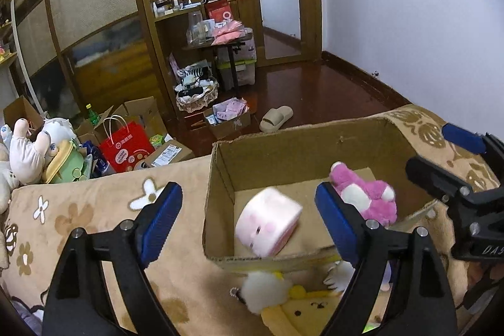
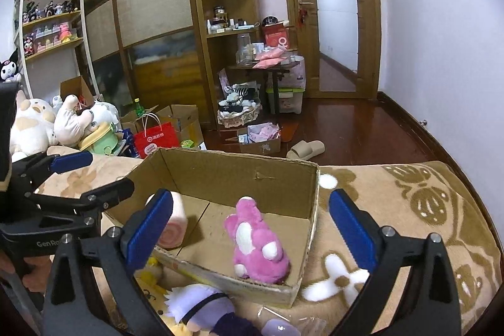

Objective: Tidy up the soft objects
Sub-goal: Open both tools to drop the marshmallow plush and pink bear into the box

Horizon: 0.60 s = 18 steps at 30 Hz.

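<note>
Left wrist view looks over a cardboard box [image 1: 315, 147] that sits on a floral beige blanket [image 1: 94, 210]. The left gripper [image 1: 249, 219] hangs above the box's near left corner, its blue fingers spread wide and holding nothing. Just below it a pale pink cube-shaped plush [image 1: 267, 222] appears blurred and tipped on one corner, over the box floor near the left wall; I cannot tell whether it is resting or falling. A magenta rabbit plush [image 1: 365, 194] lies inside toward the right wall.

Right wrist view shows the right gripper [image 2: 252, 225] over the same box [image 2: 236, 172], fingers also spread wide and empty. Here the rabbit plush [image 2: 255, 244] lies face up in the near right corner, its long axis running from the near rim toward the far wall, ears at the far end. The pink plush [image 2: 173, 225] shows partly behind the left finger.

Judging by this, the task is partly done: two toys are in the box. At least two remain outside, against its near wall: a white and yellow plush [image 1: 267, 292] and a white-haired doll in lilac [image 2: 201, 304]. More stuffed animals [image 2: 41, 122] are piled beyond the blanket's far left edge.
</note>
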Motion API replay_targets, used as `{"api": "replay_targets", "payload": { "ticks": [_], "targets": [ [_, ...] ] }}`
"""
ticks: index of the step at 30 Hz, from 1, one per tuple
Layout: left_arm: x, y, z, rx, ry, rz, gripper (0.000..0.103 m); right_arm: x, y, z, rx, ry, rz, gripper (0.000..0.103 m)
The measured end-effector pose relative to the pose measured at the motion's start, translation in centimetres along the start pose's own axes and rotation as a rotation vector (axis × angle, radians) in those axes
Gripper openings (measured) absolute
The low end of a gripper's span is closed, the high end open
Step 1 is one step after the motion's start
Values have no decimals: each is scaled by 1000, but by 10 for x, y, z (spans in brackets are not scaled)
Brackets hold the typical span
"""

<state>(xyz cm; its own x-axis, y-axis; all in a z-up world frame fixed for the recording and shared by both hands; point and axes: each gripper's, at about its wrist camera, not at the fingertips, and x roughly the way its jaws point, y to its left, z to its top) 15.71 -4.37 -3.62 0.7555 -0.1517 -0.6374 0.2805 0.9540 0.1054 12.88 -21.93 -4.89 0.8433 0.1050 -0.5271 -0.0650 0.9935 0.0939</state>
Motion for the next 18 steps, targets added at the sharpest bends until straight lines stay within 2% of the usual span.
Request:
{"api": "replay_targets", "payload": {
  "ticks": [9, 18],
  "targets": [
    [-23, -2, -17, 18, 45, 14, 86, -28, 1, -8, 35, 7, -6, 103],
    [-51, 1, -33, -14, 89, 15, 86, -58, 10, -22, 33, 27, -7, 103]
  ]
}}
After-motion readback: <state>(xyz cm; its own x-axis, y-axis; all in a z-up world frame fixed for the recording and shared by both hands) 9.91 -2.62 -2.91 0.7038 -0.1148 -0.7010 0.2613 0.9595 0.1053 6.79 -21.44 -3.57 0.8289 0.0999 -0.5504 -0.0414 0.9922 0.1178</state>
